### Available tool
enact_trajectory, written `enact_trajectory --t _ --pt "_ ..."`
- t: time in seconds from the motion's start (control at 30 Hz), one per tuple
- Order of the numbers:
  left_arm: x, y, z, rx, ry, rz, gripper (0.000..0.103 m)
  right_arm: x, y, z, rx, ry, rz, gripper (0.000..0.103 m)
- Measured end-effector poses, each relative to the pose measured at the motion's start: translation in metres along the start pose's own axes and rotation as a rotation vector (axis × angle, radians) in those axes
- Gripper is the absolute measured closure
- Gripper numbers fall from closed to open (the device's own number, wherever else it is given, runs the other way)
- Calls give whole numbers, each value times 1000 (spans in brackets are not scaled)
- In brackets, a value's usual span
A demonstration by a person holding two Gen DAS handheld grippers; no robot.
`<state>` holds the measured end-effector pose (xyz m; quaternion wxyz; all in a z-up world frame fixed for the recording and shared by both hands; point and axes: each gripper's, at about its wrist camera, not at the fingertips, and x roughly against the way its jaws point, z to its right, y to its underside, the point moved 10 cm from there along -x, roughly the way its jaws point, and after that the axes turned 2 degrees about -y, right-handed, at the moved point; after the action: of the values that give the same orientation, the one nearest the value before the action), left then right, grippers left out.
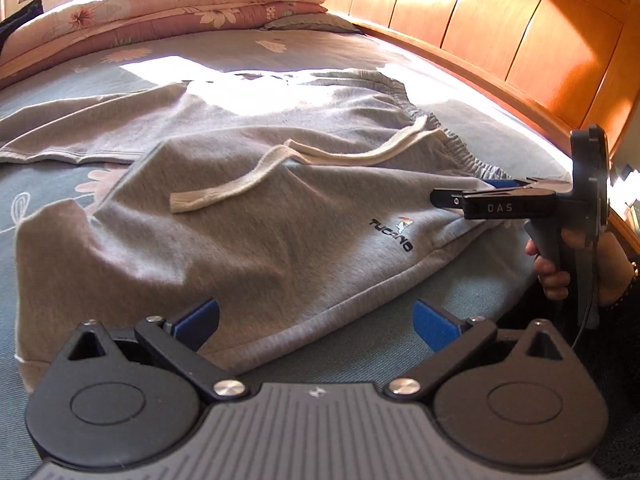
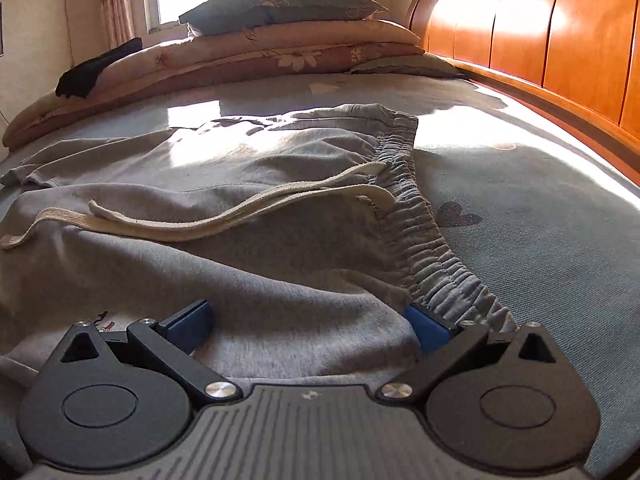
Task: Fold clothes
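Your left gripper [image 1: 316, 320] stands wide open, its blue pads either side of the near hem of the grey sweatpants [image 1: 248, 216], gripping nothing. Your right gripper [image 2: 310, 322] is also spread wide, low over the cloth, one pad against the elastic waistband [image 2: 424, 248]. Seen from the left, your right hand [image 1: 556, 268] holds its handle level, fingers pointing into the waistband corner. The sweatpants lie spread on the blue bedsheet [image 2: 520, 216], cream drawstring [image 1: 256, 184] across them, beside the wooden headboard [image 1: 520, 40].
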<state>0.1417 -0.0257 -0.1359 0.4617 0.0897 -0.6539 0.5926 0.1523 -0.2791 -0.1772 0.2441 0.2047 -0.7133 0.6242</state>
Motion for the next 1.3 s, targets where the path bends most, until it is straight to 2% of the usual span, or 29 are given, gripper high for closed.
enact_trajectory --t 0.13,0.33,0.43,0.6,0.73,0.83,0.93,1.0,1.07,1.3 --pt "49 -7 -57 82 -57 113 1 28 -24 -41 34 -50 70 0" --pt "83 4 -138 178 -244 135 1 35 -45 -163 278 -182 72 0" --pt "91 13 -159 201 -266 145 1 29 -46 -221 394 -249 69 0" --pt "103 30 -186 251 -324 167 1 12 -45 -304 545 -299 51 0" --pt "110 44 -203 292 -363 173 1 -4 -49 -358 592 -330 27 0" --pt "114 51 -214 326 -380 178 1 -22 -45 -392 620 -322 -30 0" --pt "111 55 -222 347 -389 168 1 -38 -29 -400 665 -269 -113 0" --pt "109 57 -223 344 -386 163 1 -46 -17 -386 706 -209 -145 0" --pt "107 58 -223 338 -379 161 1 -47 -13 -357 690 -169 -155 0" --pt "94 48 -205 308 -319 162 1 -18 4 -238 493 -91 -229 0"
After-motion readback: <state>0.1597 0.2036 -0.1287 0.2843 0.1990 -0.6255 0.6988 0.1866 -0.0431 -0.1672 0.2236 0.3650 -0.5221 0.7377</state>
